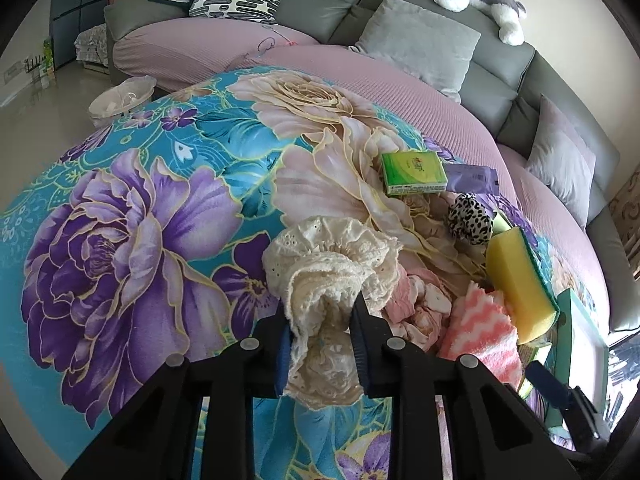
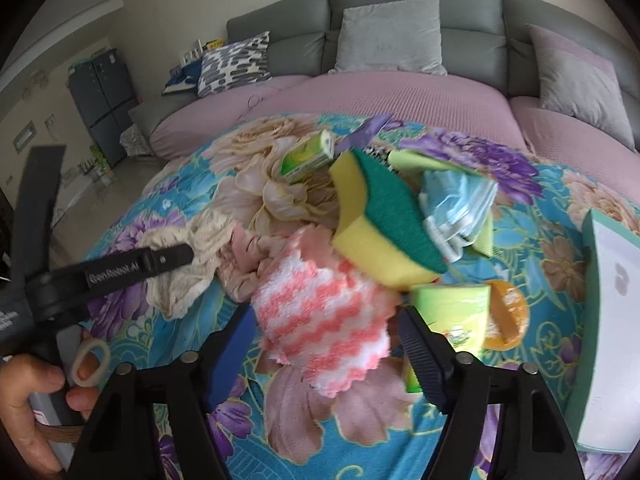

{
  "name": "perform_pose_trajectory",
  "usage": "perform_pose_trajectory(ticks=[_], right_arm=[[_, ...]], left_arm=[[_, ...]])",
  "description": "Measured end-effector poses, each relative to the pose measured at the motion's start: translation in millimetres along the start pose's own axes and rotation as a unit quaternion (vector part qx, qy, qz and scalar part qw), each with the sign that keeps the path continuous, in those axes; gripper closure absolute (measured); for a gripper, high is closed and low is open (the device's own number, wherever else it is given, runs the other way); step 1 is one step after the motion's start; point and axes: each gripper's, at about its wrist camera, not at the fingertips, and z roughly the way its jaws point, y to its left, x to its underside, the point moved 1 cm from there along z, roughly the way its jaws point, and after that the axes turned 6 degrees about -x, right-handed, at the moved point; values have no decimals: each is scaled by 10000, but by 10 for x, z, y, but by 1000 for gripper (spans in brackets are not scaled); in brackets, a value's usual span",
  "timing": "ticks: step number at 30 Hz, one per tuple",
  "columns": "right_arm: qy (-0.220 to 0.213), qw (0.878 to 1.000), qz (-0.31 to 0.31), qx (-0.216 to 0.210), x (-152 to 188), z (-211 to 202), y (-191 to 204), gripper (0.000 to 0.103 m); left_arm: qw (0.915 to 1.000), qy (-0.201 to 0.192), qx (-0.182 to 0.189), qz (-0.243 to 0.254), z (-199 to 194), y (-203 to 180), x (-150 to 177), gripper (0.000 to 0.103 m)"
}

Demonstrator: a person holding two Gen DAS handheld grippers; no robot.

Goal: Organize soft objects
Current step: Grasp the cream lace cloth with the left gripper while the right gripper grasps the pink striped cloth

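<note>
We see a cream lace cloth (image 1: 332,276) bunched on a floral sheet (image 1: 132,208), its near end clamped between the left gripper (image 1: 322,344). At its 3 o'clock lie a pink cloth (image 1: 420,312) and a pink-and-white towel (image 1: 484,332), with a yellow sponge (image 1: 516,284) beyond. At 1 o'clock sit a green pack (image 1: 412,172) and a spotted scrunchie (image 1: 470,216). The right gripper (image 2: 330,340) hangs released, jaws spread either side of the towel (image 2: 324,316); we cannot tell whether they touch it. A grey sofa (image 1: 320,12) runs along 12 o'clock.
</note>
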Motion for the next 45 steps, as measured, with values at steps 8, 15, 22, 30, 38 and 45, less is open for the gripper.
perform_pose_trajectory(ticks=[8,15,22,30,38,45], right_arm=[[210,9996,170,13,46,204,-52,41],[318,9993,210,-33,39,325,-48,48],[446,9988,180,-119,46,430,-8,60],[354,9989,172,-239,47,377,31,80],[101,9991,196,-352,2,216,59,85],[-262,9977,122,-610,-90,-47,142,85]], left_arm=[[9999,131,-35,-32,97,28,22,76],[9994,313,-110,-94,267,81,56,78],[9994,320,-94,-115,307,84,59,78],[9996,229,-61,-145,235,104,38,81],[9993,-58,-70,-356,98,169,-18,88],[9978,-576,2,-331,-181,123,-104,88]])
